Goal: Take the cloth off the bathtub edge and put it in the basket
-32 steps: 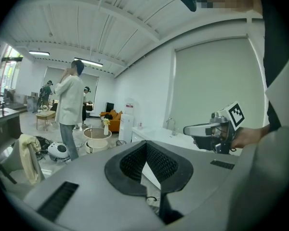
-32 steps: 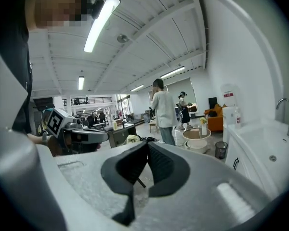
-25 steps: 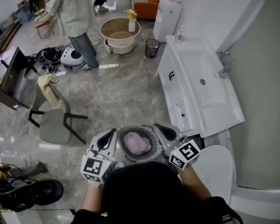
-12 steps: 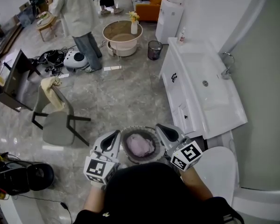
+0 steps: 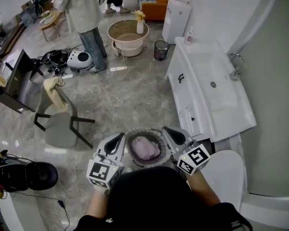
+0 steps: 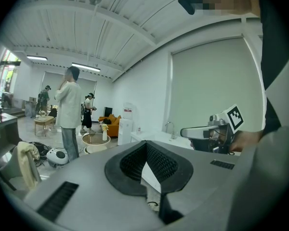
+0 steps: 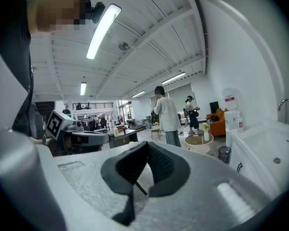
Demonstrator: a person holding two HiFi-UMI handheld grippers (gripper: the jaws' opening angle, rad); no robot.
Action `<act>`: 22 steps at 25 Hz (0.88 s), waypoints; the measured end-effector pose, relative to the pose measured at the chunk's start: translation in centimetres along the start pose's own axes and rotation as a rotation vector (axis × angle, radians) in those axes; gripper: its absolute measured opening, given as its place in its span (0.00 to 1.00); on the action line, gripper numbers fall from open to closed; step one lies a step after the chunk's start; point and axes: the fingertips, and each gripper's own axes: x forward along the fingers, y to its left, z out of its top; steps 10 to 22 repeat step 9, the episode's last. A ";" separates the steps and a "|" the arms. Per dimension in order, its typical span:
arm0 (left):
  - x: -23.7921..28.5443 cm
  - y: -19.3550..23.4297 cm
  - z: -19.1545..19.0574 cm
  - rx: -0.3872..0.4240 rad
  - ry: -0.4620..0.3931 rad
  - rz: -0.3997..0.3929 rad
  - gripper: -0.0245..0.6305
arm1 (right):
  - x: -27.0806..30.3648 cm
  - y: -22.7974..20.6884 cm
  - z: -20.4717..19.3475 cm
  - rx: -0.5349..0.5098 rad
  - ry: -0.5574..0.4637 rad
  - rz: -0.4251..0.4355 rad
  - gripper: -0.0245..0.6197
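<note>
Can see the pink cloth [image 5: 145, 148] bunched inside the grey basket [image 5: 147, 130], well apart from the bathtub [image 5: 231, 105] off to the right, so judging the job close to done. Reading both pairs as closed: left tongs [image 6: 145, 152] with pads met at the tips, right tongs [image 7: 145, 154] pressed together, and nothing caught in either. Holding them level on either side of the basket, very near its rim; cannot tell whether touching it, nor what carries it underneath. Most likely to go wrong on the way out. Could clip the rim by swinging either body inward while pulling away, and so shove or tip the basket and spill the cloth onto the floor [image 5: 135, 95]. Could also drag the basket sideways by lifting one side before the other, if resting against it at all. Would then need opening first for any re-grasp; otherwise just pushing soft fabric about without catching it. Safer, as a guess, to back straight off outward and up, not across the rim. Worth minding the chair [image 5: 62, 124] and the standing person [image 5: 82, 8] only if walking that way; both well apart for now.
</note>
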 end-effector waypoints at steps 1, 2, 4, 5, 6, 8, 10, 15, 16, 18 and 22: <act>0.0 -0.2 -0.3 0.001 0.000 0.001 0.06 | -0.2 0.0 -0.3 0.000 0.001 0.001 0.03; 0.0 -0.6 -0.6 0.003 0.000 0.002 0.06 | -0.5 0.0 -0.7 0.002 0.002 0.001 0.03; 0.2 -1.3 -1.2 0.006 -0.002 0.005 0.06 | -1.2 -0.4 -1.5 0.004 0.001 0.001 0.03; 0.3 -1.5 -1.5 0.007 -0.004 0.007 0.06 | -1.4 -0.6 -1.8 0.003 -0.001 0.003 0.03; 0.4 -1.6 -1.6 0.008 -0.004 0.009 0.06 | -1.5 -0.7 -2.0 0.002 -0.003 0.004 0.03; 0.4 -1.6 -1.9 0.009 -0.004 0.013 0.06 | -1.6 -0.7 -2.2 0.000 -0.005 0.006 0.03; 0.3 -1.5 -2.0 0.009 -0.004 0.015 0.06 | -1.5 -0.7 -2.3 -0.001 -0.006 0.007 0.03; 0.3 -1.5 -2.0 0.009 -0.004 0.015 0.06 | -1.5 -0.7 -2.3 -0.001 -0.006 0.007 0.03; 0.3 -1.5 -2.0 0.009 -0.004 0.015 0.06 | -1.5 -0.7 -2.3 -0.001 -0.006 0.007 0.03; 0.3 -1.5 -2.0 0.009 -0.004 0.015 0.06 | -1.5 -0.7 -2.3 -0.001 -0.006 0.007 0.03; 0.3 -1.5 -2.0 0.009 -0.004 0.015 0.06 | -1.5 -0.7 -2.3 -0.001 -0.006 0.007 0.03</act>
